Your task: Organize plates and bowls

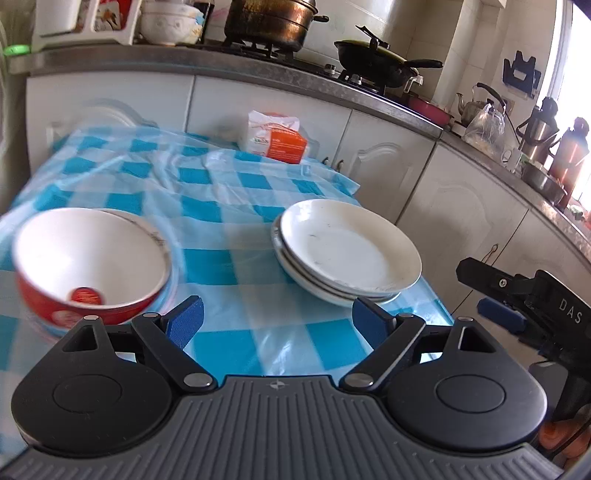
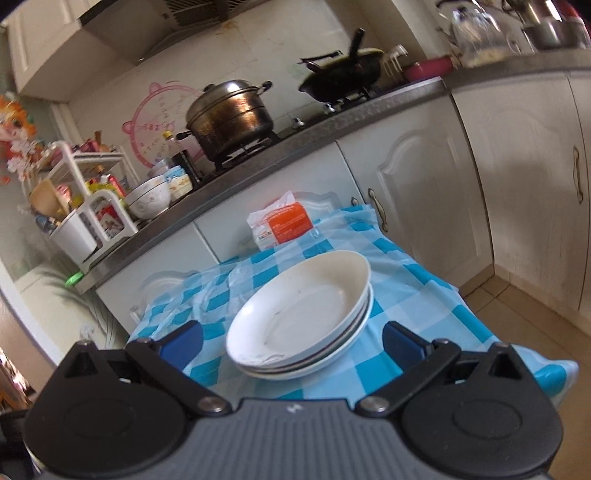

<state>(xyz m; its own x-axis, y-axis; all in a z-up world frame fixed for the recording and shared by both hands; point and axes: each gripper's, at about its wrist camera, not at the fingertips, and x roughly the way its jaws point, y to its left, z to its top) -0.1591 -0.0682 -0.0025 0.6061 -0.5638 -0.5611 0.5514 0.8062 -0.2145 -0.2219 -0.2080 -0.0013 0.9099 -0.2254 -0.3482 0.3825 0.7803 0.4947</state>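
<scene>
A stack of white plates sits on the blue-checked tablecloth at the right, near the table's edge. It also shows in the right wrist view. A red bowl with a white inside stands at the left, nested on another bowl. My left gripper is open and empty, above the cloth between the bowl and the plates. My right gripper is open, its fingers on either side of the plate stack's near rim, not touching. It shows at the right edge of the left wrist view.
An orange and white packet lies at the table's far edge. Behind are white cabinets and a counter with a steel pot, a black wok, white bowls and a kettle. Floor lies right of the table.
</scene>
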